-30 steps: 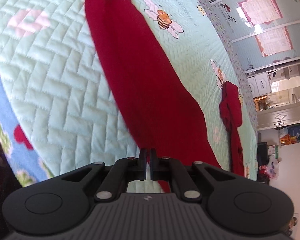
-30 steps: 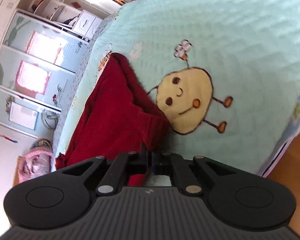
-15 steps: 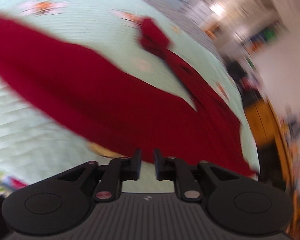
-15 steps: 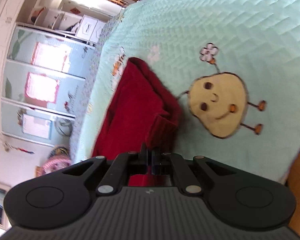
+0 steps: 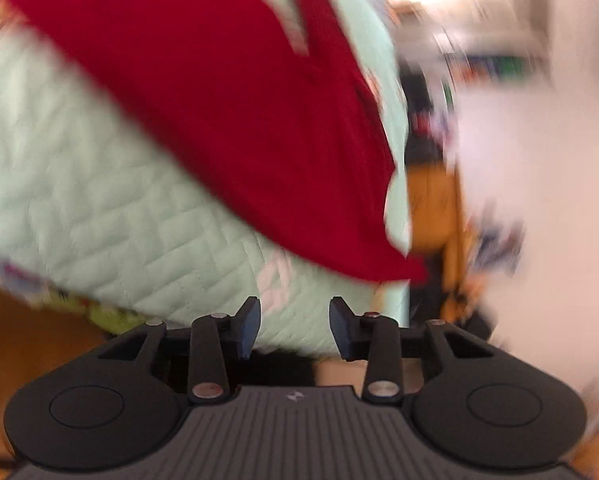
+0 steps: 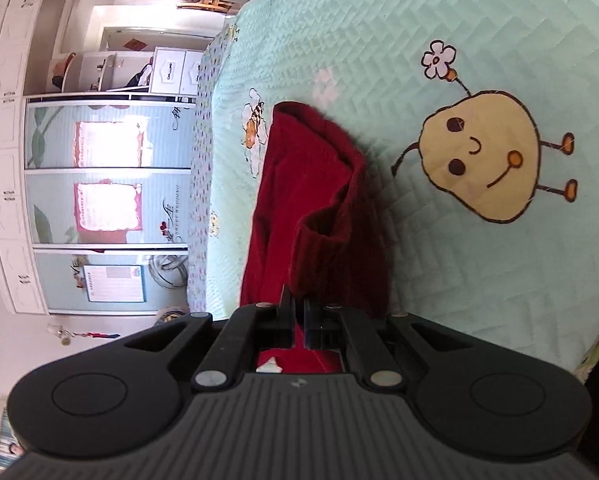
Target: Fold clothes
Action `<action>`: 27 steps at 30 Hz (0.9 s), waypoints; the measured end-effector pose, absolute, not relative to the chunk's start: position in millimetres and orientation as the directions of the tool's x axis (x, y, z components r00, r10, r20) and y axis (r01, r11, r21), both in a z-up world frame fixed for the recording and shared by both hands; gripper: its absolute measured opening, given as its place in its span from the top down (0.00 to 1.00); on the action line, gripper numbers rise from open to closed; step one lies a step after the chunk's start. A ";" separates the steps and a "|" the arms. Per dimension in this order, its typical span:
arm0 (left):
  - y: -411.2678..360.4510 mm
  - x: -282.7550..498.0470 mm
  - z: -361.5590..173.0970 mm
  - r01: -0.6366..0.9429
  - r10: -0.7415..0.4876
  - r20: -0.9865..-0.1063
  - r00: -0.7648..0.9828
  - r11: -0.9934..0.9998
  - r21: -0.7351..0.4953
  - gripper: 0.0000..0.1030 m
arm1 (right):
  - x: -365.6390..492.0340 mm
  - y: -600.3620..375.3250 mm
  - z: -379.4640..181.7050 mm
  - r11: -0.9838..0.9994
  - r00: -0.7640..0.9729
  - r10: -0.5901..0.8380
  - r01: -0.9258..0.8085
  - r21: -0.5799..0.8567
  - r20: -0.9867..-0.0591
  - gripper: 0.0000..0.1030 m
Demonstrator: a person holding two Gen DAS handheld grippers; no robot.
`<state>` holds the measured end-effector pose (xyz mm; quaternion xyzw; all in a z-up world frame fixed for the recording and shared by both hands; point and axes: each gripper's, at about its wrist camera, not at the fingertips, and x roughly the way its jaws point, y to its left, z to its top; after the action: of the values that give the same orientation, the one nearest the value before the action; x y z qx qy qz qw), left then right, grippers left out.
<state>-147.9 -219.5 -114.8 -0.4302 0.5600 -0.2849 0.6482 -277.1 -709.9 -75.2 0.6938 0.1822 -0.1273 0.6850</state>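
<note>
Mint quilt (image 6: 479, 20) w/ cartoon potato (image 6: 483, 156), wardrobe (image 6: 99, 208).

The left gripper (image 5: 293, 326) has its two fingers spread well apart, with nothing between the pads (image 5: 251, 326). The right gripper (image 6: 298, 320) has its fingers drawn almost together, pinching red cloth (image 6: 323, 200) that runs forward from its tips.

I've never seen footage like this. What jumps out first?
The deep red garment sprawled across a pale green quilted bedspread. The right hand-held gripper is pinched shut on a fold of it, while the left hand-held gripper hangs open near the bed's edge. A smiling cartoon potato decorates the quilt.
</note>
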 end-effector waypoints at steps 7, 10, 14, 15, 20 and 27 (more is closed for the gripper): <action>-193.9 -139.7 -135.2 -0.241 -0.760 -0.463 0.456 0.395 -0.886 0.55 | -266.5 -712.8 -58.9 0.023 0.911 0.097 0.400 0.916 -0.401 0.93; -197.5 -138.9 -145.2 -0.263 -0.734 -0.467 0.494 0.385 -0.884 0.55 | -261.3 -712.3 -55.0 0.032 0.914 0.105 0.390 0.920 -0.391 0.93; -202.3 -138.2 -153.4 -0.249 -0.708 -0.448 0.546 0.374 -0.894 0.55 | -259.1 -711.4 -54.9 0.034 0.917 0.115 0.382 0.924 -0.383 0.93; -203.3 -137.9 -154.4 -0.238 -0.702 -0.441 0.560 0.373 -0.897 0.55 | -259.3 -711.7 -54.7 0.033 0.917 0.116 0.380 0.925 -0.381 0.93; -200.6 -130.7 -149.8 -0.215 -0.692 -0.445 0.569 0.397 -0.892 0.57 | -263.5 -712.5 -52.6 0.033 0.921 0.115 0.370 0.928 -0.371 0.93; -195.9 -128.7 -116.1 -0.122 -0.680 -0.507 0.530 0.530 -0.839 0.97 | -289.2 -714.2 -71.6 0.057 0.908 0.096 0.405 0.913 -0.409 0.93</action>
<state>-128.7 -195.9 -116.1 -0.4476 0.4478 -0.1855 0.7515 -289.2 -714.2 -71.6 0.6777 0.1846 -0.1099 0.7032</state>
